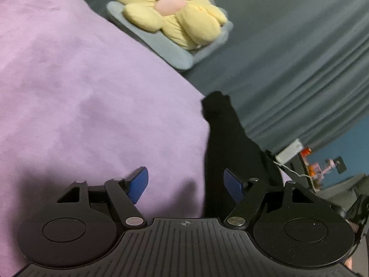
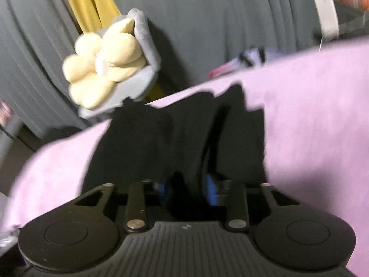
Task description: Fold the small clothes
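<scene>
The left claw (image 1: 185, 185) stands wide and empty over the purple blanket (image 1: 80, 92), the black garment (image 1: 227, 152) at its one o'clock. The right claw (image 2: 188, 188) stands narrow astride a fold of it; contact unclear. A yellow plush (image 2: 103, 62) at eleven o'clock.
</scene>
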Available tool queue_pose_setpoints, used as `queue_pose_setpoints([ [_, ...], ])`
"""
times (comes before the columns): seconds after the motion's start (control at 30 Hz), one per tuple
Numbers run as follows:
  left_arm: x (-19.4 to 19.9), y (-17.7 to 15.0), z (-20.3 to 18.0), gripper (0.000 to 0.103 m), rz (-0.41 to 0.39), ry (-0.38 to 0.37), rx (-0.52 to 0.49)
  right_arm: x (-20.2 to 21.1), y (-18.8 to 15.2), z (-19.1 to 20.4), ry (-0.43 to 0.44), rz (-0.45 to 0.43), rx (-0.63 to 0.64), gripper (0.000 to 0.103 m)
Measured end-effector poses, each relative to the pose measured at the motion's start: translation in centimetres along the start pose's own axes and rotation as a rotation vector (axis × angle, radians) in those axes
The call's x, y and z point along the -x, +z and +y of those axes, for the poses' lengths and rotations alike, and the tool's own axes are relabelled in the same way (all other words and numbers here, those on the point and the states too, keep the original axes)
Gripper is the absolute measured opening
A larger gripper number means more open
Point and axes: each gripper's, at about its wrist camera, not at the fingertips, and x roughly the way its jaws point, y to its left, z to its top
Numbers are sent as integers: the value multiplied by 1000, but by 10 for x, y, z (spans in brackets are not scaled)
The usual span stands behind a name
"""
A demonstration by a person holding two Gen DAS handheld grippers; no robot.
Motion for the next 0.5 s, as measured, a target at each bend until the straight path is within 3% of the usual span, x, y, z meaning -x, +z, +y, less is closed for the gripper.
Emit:
queue_pose_setpoints([
  [0.1,-6,-7,-10,79,19,-11,-50,-3,-17,4,-2,13,35,37],
  [0.13,-7,-10,-14,79,29,-13,-69,-6,-19,7,-23,8,54,28],
  [0.17,-9,-12,-18,79,42,-15,-85,-5,-19,11,-47,1,78,10],
  [0.27,-11,-17,-26,79,67,-14,-120,13,-18,17,-94,-65,131,10],
  [0.33,-11,-20,-29,79,60,0,-145,25,-17,22,-184,-114,171,10],
  [0.43,-13,-27,-35,79,58,26,-183,16,-24,17,-305,-73,196,10],
  [0.5,-15,-32,-40,79,76,23,-202,4,-31,11,-299,-27,204,11],
])
